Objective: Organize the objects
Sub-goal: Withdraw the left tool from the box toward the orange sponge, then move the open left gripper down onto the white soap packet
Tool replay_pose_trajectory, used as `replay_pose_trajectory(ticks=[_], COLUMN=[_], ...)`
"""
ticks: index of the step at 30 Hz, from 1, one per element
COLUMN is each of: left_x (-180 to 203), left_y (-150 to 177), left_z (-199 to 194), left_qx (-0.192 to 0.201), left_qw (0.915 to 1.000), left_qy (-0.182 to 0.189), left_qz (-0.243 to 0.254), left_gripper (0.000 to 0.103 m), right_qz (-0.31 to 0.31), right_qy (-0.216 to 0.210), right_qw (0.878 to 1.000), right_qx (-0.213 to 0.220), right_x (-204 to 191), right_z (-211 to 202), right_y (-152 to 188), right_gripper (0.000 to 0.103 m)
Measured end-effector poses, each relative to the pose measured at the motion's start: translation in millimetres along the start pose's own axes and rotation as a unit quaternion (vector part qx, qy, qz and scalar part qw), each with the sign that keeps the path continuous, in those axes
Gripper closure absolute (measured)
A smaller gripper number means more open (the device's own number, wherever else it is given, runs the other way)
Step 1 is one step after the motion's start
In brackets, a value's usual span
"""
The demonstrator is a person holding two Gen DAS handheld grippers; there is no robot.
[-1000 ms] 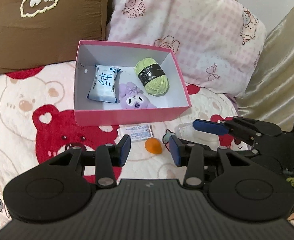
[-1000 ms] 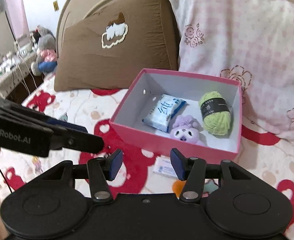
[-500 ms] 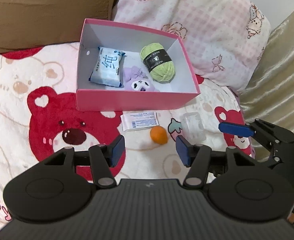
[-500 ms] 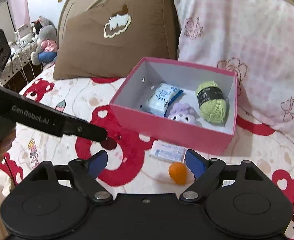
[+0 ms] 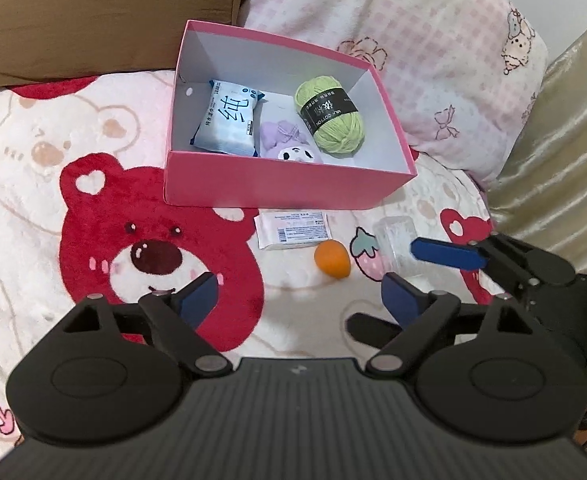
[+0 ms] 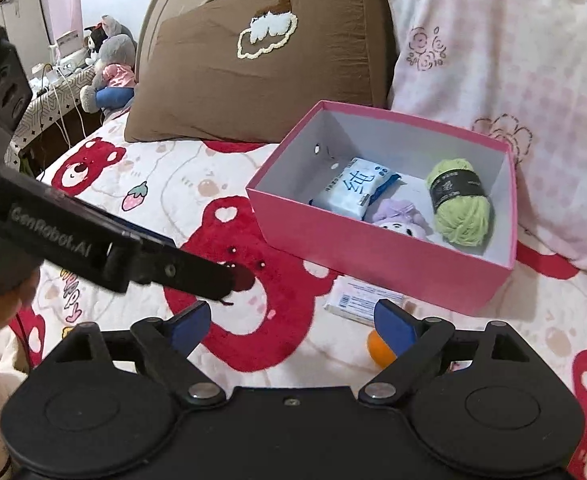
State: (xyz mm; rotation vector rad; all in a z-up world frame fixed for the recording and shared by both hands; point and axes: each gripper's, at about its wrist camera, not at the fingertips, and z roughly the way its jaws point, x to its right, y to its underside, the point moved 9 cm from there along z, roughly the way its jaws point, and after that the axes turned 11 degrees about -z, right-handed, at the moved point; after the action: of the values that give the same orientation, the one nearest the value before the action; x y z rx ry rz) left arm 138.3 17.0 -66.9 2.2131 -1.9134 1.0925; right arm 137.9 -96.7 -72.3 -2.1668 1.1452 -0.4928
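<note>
A pink box (image 5: 285, 184) stands on the bear blanket and holds a blue tissue pack (image 5: 229, 122), a purple plush (image 5: 289, 146) and a green yarn ball (image 5: 331, 120). In front of it lie a white packet (image 5: 292, 230), an orange egg-shaped toy (image 5: 332, 259) and a small clear plastic case (image 5: 393, 236). My left gripper (image 5: 299, 300) hovers just short of the toy, its jaws opening with nothing between them. My right gripper (image 6: 293, 326) is also opening and empty, and the toy (image 6: 375, 350) peeks out beside its right finger. Its blue pad reaches over the clear case in the left wrist view.
A brown pillow (image 6: 253, 76) and a pink checked pillow (image 5: 413, 52) lean behind the box. Gold fabric (image 5: 553, 152) rises at the right. Plush toys and cables (image 6: 101, 68) sit on a side table beyond the bed's far edge. A sleeve shows at the lower left of the right wrist view.
Both grippers have sunk toward the blanket and their jaws have spread wide. The right gripper's blue pad has come over the clear case. The box and loose items have not moved.
</note>
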Motion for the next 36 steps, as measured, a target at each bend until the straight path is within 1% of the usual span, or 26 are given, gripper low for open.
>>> replay_pose_trajectory(ticks=[3, 5, 9, 13, 15, 18, 21, 24, 26, 27, 29, 31, 33, 36], left_x=[0, -2, -8, -11, -14, -21, -25, -29, -32, -34, -38, -45, -49, -53], left_y=[3, 3, 4, 4, 4, 4, 4, 3, 2, 2, 2, 3, 2, 1], left_z=[7, 12, 26, 39, 47, 60, 70, 79, 85, 89, 97, 106, 112, 117], left_qx=[0.003, 0.009, 0.023, 0.028, 0.025, 0.022, 0.026, 0.028, 0.037, 0.044, 0.051, 0.053, 0.052, 0.055], left_qw=[0.9999, 0.9999, 0.9997, 0.9994, 0.9992, 0.9991, 0.9991, 0.9987, 0.9984, 0.9984, 0.9985, 0.9984, 0.9982, 0.9972], left_qy=[0.003, 0.006, 0.009, 0.019, 0.023, 0.016, 0.014, 0.022, 0.025, 0.022, 0.012, 0.008, 0.017, 0.026], left_qz=[0.01, 0.005, -0.004, -0.008, -0.021, -0.033, -0.032, -0.036, -0.035, -0.03, -0.018, -0.018, -0.026, -0.043], left_gripper=[0.012, 0.01, 0.01, 0.01, 0.01, 0.012, 0.012, 0.012, 0.012, 0.012, 0.013, 0.013, 0.013, 0.014], right_qz=[0.008, 0.011, 0.019, 0.034, 0.039, 0.048, 0.061, 0.062, 0.064, 0.069, 0.075, 0.084, 0.091, 0.084], right_qy=[-0.007, -0.004, 0.008, 0.018, 0.019, 0.029, 0.028, 0.028, 0.019, 0.011, 0.02, 0.021, 0.02, 0.023], right_qw=[1.0, 1.0, 1.0, 0.999, 0.999, 0.998, 0.998, 0.998, 0.998, 0.998, 0.997, 0.996, 0.996, 0.996], right_qx=[0.006, 0.01, 0.016, 0.009, 0.007, 0.004, 0.006, 0.004, 0.001, -0.003, -0.014, -0.014, -0.016, -0.017], right_x=[-2, -1, 6, 16, 20, 28, 35, 40, 42, 44, 51, 57, 61, 63], right_z=[9, 14, 25, 41, 48, 59, 68, 78, 86, 91, 100, 104, 109, 116], right_y=[2, 5, 12, 24, 28, 33, 37, 41, 44, 46, 50, 52, 54, 56], right_gripper=[0.012, 0.012, 0.012, 0.012, 0.012, 0.012, 0.012, 0.012, 0.012, 0.012, 0.012, 0.012, 0.012, 0.012])
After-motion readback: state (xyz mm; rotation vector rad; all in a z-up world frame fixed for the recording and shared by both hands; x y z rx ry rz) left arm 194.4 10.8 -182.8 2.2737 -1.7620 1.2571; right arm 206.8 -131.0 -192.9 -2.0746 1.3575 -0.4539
